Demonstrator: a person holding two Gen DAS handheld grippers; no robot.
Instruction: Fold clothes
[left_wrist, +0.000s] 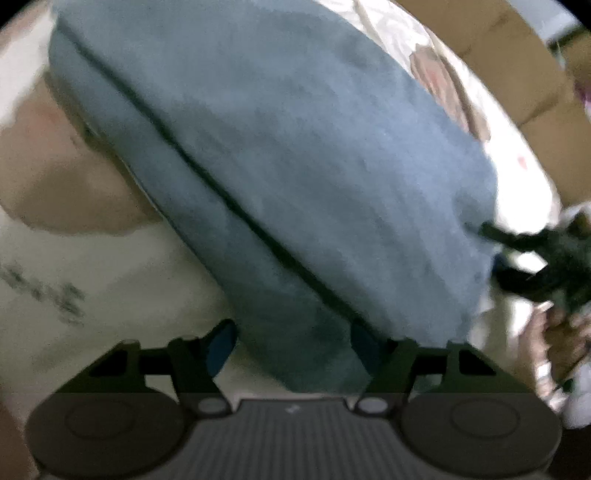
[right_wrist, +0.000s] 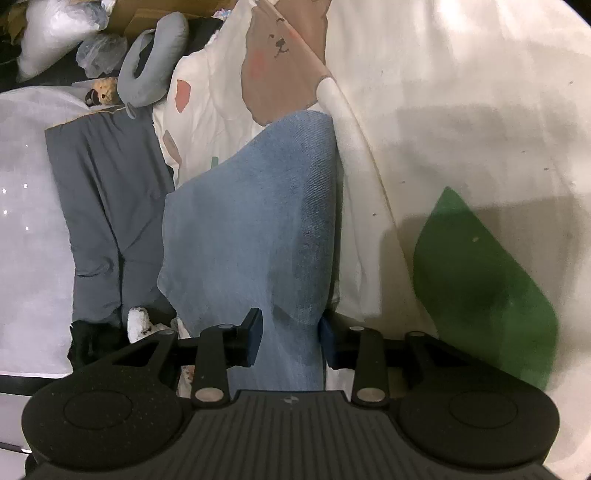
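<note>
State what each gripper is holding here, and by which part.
Both hold the blue denim garment. The right gripper pinches a bunched fold at its near end. The left gripper has a thick folded end between its jaws; blur hides how firmly.

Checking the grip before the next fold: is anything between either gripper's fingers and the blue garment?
Nothing visible. The blue garment sits directly between the right gripper fingers and likewise the left gripper fingers.
</note>
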